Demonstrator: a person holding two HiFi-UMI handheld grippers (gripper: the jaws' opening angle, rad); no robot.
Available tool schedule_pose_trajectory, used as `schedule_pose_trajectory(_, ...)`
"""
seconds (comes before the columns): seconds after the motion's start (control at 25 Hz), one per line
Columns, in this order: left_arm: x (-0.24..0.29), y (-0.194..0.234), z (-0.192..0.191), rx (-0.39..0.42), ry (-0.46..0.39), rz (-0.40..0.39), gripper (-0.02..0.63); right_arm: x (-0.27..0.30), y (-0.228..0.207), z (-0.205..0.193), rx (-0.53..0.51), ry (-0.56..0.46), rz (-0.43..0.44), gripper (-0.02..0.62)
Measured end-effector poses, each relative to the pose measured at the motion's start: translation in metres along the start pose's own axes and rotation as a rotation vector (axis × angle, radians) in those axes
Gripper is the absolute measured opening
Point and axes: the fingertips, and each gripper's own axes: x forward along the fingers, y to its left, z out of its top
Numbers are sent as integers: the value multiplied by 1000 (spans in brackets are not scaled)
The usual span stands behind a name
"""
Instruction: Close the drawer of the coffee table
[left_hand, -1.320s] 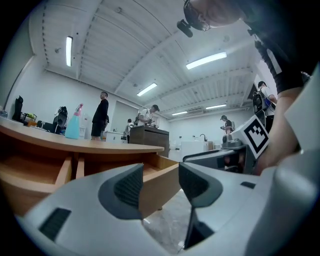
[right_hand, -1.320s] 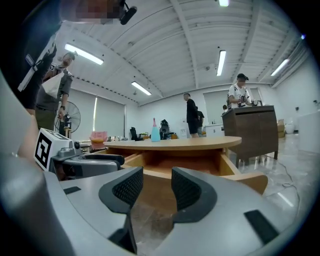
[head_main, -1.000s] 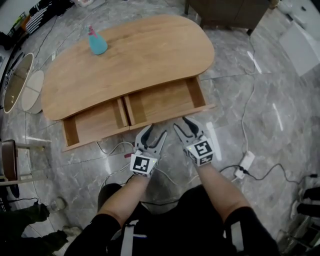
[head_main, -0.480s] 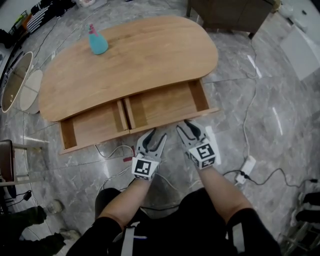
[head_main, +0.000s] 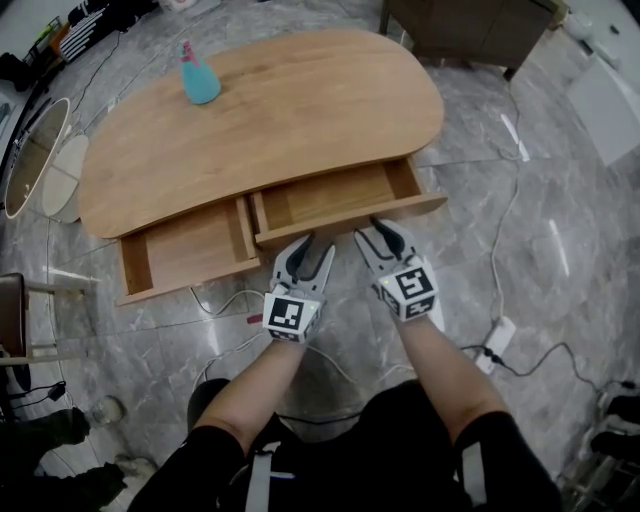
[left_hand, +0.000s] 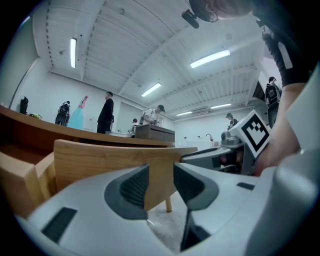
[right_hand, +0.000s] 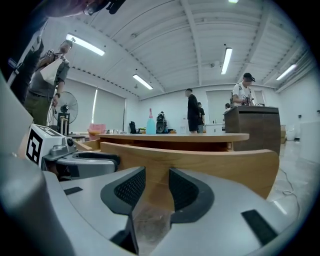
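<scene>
- Drawer (head_main: 335, 198) on the right of the coffee table stands part-way out from under the worktop (head_main: 290, 110). Its curved front panel (head_main: 350, 221) faces the person, and it shows only bare wood inside.
- Left gripper (head_main: 316, 246) has its tips right at the left part of that panel. Its 2 jaws are spread and have just been closing. The left gripper view shows the panel's wood in the gap beyond the pads, with nothing pinched.
- Right gripper (head_main: 384, 231) sits just beside it, tips against the middle of the same panel. Its jaws are also apart and have just been closing, and no pad presses on anything.
- Marker cube (head_main: 288, 315) on the left gripper and marker cube (head_main: 408, 286) on the right gripper each carry a black-and-white square pattern, not letters.
- Second drawer (head_main: 185, 248), to the left, is pulled out further. It too shows only bare wood.
- Blue spray bottle (head_main: 196, 78) with a pink top stands upright near the worktop's far left edge. Any print on it is too small to read.
- Grey marble floor (head_main: 560, 230) holds a white power strip (head_main: 498, 336) and loose cables to the right of the person.
- Oval mirror (head_main: 30, 160) lies at the far left, and a dark cabinet (head_main: 470, 30) stands beyond the coffee table.
- Several people stand in the background of both gripper views.
</scene>
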Motion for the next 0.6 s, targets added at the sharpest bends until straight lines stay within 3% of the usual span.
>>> schedule_pose_trajectory(0.16,6,10,-5,37,33,12,153,10,-3,0,30,-34,-11,144)
schedule_pose_trajectory(0.6,31,35,-3,12,40,83,153,42,-18,8,50,-59,-55,143)
